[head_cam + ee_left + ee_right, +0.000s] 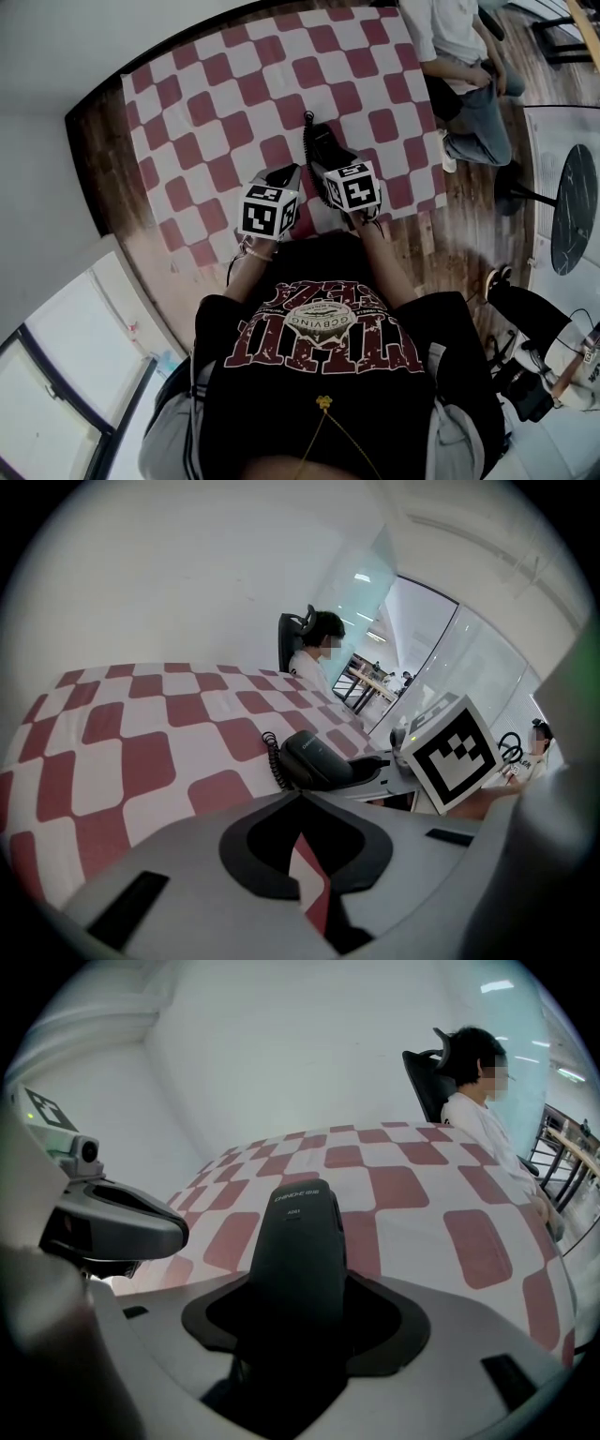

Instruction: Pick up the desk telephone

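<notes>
Standing at the near edge of a wooden table [98,178] draped in a red-and-white checked cloth [234,84], with both grippers out over the cloth. Clamping a black plastic desk telephone handset [298,1251] in the right gripper [300,1288], jaws pressed against its two sides, its far end jutting out beyond them. From that far end, a black coiled cord [273,759] running down onto the cloth. Hard to tell whether lifted clear of the cloth or resting on it.

Holding the left gripper [300,797] just to the left of the right one, jaws brought together at the tips with nothing between them, only checked cloth showing below. Close beside the handset, not touching it.

At the far right side of the table, a seated person [464,56] in a white top and blue jeans, backed by a black office chair [427,1077]. Further right, bare wooden floor [469,234] and a round dark-topped side table [574,206].
</notes>
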`<state>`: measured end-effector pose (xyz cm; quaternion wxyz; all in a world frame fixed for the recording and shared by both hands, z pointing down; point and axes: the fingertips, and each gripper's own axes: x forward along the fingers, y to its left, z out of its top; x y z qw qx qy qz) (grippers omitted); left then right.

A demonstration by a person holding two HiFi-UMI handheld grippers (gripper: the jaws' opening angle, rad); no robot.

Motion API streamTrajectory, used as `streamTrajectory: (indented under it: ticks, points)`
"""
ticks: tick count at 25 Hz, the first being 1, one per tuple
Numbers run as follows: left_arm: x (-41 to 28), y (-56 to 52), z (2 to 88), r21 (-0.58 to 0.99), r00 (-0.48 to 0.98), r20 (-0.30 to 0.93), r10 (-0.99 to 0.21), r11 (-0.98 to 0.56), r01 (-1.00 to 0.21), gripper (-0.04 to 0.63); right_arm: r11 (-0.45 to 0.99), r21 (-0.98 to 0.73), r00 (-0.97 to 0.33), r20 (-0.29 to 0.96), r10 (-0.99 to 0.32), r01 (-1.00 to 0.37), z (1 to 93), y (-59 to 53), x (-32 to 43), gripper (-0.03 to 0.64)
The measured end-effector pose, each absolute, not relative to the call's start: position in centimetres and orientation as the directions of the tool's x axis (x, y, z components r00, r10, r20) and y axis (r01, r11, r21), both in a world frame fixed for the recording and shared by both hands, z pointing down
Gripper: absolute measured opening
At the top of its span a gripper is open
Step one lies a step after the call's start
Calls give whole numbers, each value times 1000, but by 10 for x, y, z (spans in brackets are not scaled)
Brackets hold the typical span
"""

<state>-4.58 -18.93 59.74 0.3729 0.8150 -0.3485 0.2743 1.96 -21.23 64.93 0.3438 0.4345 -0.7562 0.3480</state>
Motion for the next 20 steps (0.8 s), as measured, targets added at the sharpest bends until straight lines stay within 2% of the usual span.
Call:
streamTrajectory:
  ticks: [20]
  points:
    - [-38,-185,604,437,615,709,-345,-470,-767,0,411,-300,-451,825,-341,-861,631,-177,31,285]
